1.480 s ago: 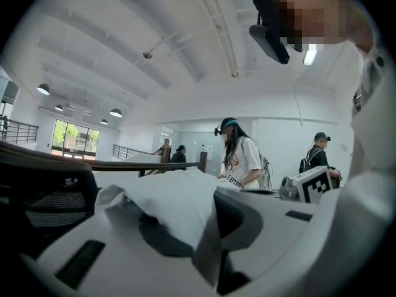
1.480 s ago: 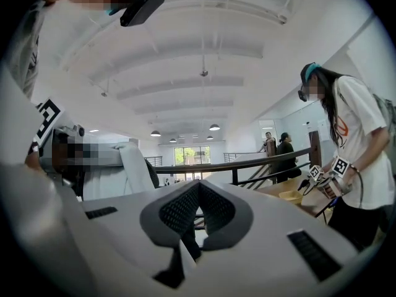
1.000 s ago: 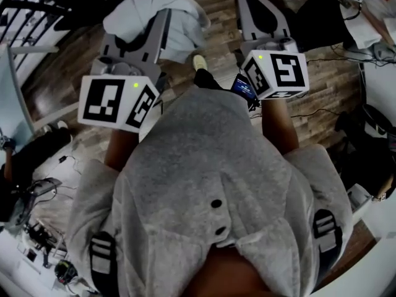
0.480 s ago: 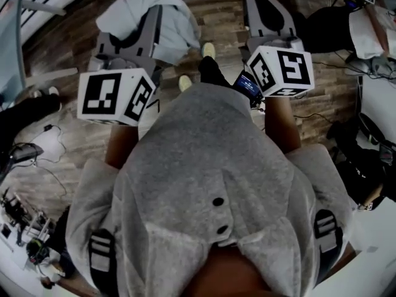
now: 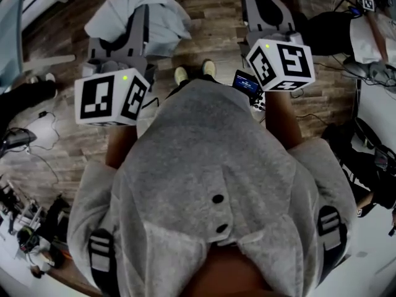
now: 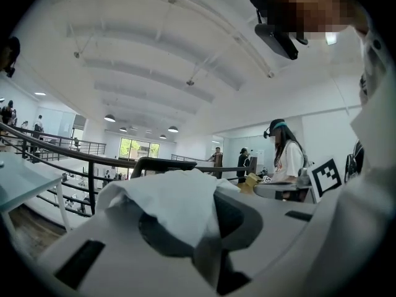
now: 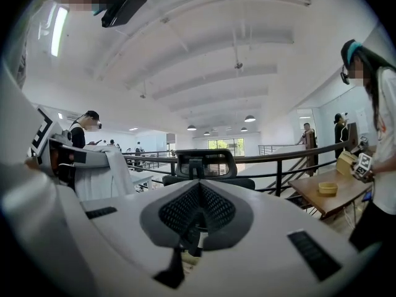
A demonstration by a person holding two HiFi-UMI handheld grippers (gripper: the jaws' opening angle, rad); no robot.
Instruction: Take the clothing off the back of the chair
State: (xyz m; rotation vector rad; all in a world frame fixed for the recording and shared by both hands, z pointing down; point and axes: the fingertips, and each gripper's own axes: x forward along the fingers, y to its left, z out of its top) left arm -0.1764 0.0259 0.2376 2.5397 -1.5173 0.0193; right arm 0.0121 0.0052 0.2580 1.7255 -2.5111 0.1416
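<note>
A white garment [image 5: 117, 14] hangs from my left gripper [image 5: 137, 18], which is shut on it at the upper left of the head view, over the wooden floor. In the left gripper view the same garment [image 6: 167, 200] drapes over the closed jaws of the left gripper [image 6: 207, 231] and hides their tips. Behind it rises the black chair [image 6: 162, 163], its back bare. My right gripper [image 5: 267, 5] is held level at the upper right, shut with nothing in it. From the right gripper [image 7: 197, 218], the chair [image 7: 207, 164] stands straight ahead by a railing.
A metal railing [image 6: 74, 159] runs behind the chair. People stand near desks at the right [image 6: 286, 159]. A wooden table [image 7: 322, 193] with a yellow bowl is to the right. Cables [image 5: 43, 159] and black bags [image 5: 322, 23] lie on the floor. My shoes [image 5: 180, 74] show below.
The floor has swung under me as I turned; both shoes now show side by side. The left gripper still holds the white garment, and both grippers kept their pose ahead of me.
</note>
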